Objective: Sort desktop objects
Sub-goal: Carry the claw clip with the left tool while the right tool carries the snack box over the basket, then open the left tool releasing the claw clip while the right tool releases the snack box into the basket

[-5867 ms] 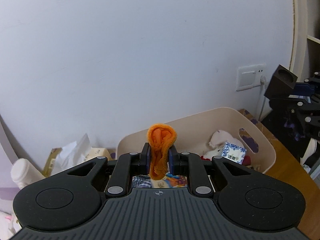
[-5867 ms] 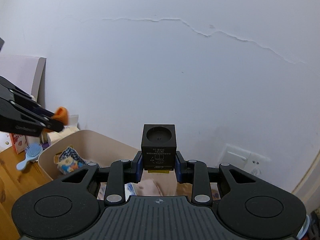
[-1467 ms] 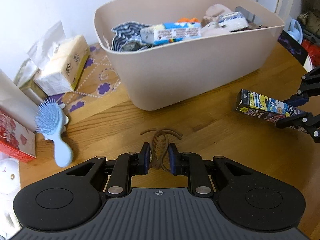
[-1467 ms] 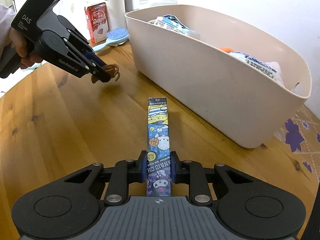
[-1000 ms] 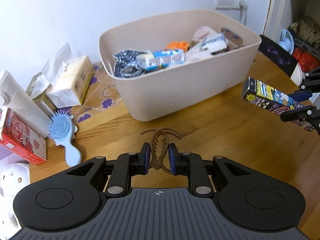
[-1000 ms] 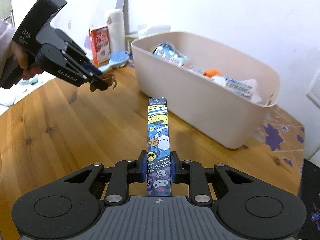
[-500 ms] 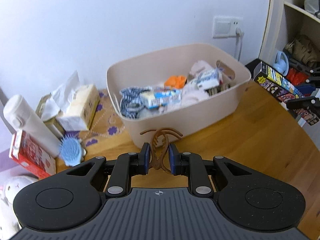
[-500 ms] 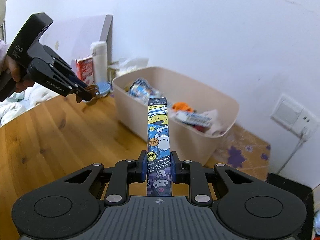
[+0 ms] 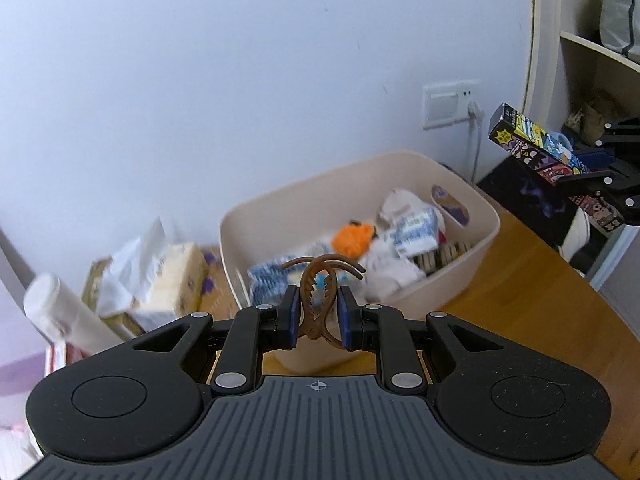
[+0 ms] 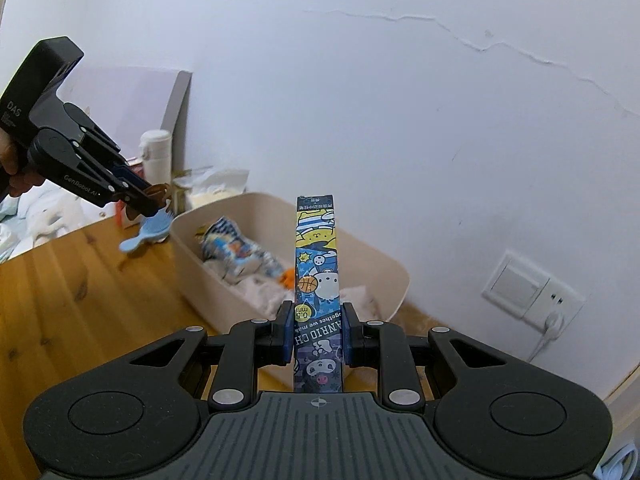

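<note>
My left gripper (image 9: 318, 312) is shut on a brown hair claw clip (image 9: 320, 298) and holds it in the air in front of the beige bin (image 9: 486, 236). The bin holds an orange cloth (image 9: 354, 238), tissue packs and other items. My right gripper (image 10: 318, 326) is shut on a long cartoon-printed box (image 10: 318, 264), held high above the near side of the bin (image 10: 394, 276). The left gripper (image 10: 154, 198) with the clip shows at the left of the right wrist view; the box (image 9: 536, 148) shows at the right of the left wrist view.
A tissue box (image 9: 160, 284) and a white bottle (image 9: 60, 316) stand left of the bin. A blue hairbrush (image 10: 146, 234) lies on the wooden table (image 10: 80, 292). A wall socket (image 10: 532, 290) and shelving (image 9: 592, 60) are to the right.
Both grippers have risen higher above the table with their objects still held. The bin now looks smaller and lower in both views.
</note>
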A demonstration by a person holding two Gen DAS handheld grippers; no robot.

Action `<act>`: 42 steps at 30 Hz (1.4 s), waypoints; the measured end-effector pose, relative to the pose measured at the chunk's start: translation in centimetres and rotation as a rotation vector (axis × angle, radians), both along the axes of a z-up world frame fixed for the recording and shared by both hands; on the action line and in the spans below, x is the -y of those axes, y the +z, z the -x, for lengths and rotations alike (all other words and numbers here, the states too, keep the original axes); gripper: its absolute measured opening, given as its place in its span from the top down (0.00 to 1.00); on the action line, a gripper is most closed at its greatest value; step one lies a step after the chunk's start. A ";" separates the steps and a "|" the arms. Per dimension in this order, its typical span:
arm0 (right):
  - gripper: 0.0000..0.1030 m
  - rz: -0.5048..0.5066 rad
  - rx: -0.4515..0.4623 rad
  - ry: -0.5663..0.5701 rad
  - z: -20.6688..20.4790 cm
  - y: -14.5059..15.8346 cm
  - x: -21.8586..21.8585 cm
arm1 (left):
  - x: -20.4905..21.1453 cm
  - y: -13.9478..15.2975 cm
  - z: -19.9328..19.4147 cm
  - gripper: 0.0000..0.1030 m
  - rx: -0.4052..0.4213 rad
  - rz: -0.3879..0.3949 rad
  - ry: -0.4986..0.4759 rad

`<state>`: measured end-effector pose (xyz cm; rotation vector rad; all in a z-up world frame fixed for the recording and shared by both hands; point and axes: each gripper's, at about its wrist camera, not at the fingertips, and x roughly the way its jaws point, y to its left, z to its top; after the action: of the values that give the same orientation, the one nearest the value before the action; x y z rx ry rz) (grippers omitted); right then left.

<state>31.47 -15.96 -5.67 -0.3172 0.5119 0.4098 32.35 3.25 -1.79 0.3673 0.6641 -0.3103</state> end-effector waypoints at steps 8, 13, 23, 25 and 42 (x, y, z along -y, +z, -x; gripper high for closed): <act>0.78 -0.008 0.054 -0.007 -3.2 1.5 -0.4 | 0.4 1.3 -2.9 0.81 0.044 0.009 0.020; 0.78 0.010 0.069 -0.012 -5.6 1.8 -1.3 | 1.1 1.0 -5.0 0.81 0.047 0.013 0.041; 0.78 0.036 0.012 -0.043 -11.2 -0.6 -3.7 | 1.9 -2.1 -9.2 0.81 -0.017 0.040 0.124; 0.78 0.048 -0.011 -0.058 -12.2 -1.6 -4.2 | 2.2 -2.8 -9.9 0.81 -0.039 0.031 0.160; 0.78 0.107 -0.226 -0.015 -16.2 -7.8 -7.7 | 2.0 -7.3 -12.8 0.81 -0.214 0.049 0.280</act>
<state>47.66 -8.23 -13.45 -0.3723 0.7585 0.4069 45.20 1.24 -9.12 0.1919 0.9052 -0.0988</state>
